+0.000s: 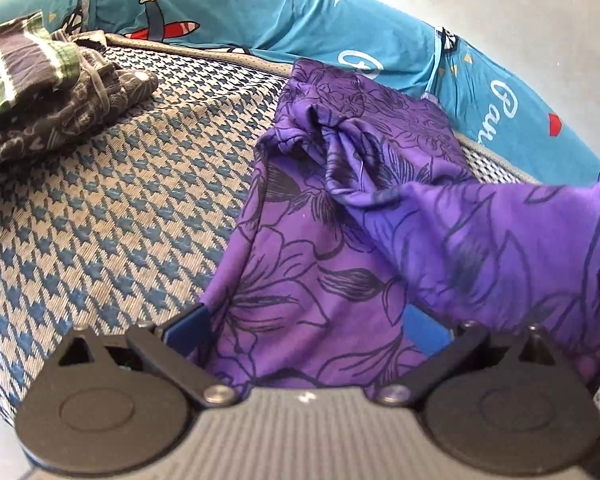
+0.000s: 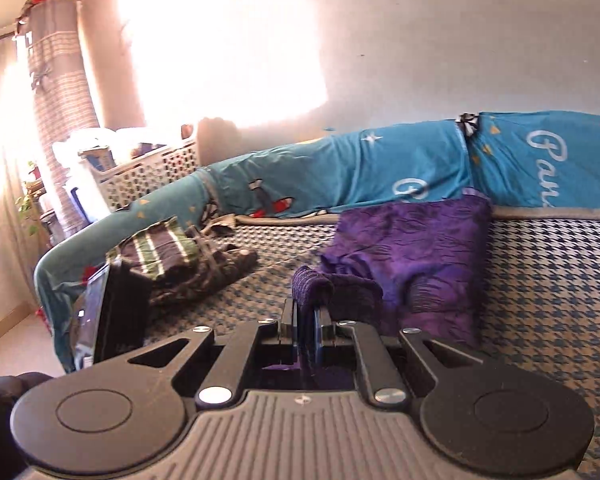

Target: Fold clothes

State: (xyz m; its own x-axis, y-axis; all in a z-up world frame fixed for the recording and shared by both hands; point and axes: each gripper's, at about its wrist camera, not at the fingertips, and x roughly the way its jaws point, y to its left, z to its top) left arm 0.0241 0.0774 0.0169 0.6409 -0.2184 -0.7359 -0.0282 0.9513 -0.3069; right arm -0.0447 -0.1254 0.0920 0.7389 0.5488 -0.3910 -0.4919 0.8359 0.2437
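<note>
While two folded garments [image 1: 40, 92] are already sitting stacked at the far side of the bed [image 1: 120, 208], the purple floral garment [image 1: 312, 280] is still lying half-folded there. The right gripper [image 2: 310, 320] is pinching one edge of it, and the left gripper [image 1: 304, 328] is standing open with cloth draping between its fingers.

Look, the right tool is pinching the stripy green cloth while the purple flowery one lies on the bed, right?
Not quite. The right tool is pinching the purple flowery cloth, as the right wrist view shows. The stripy green cloth lies untouched on the bed.
</note>
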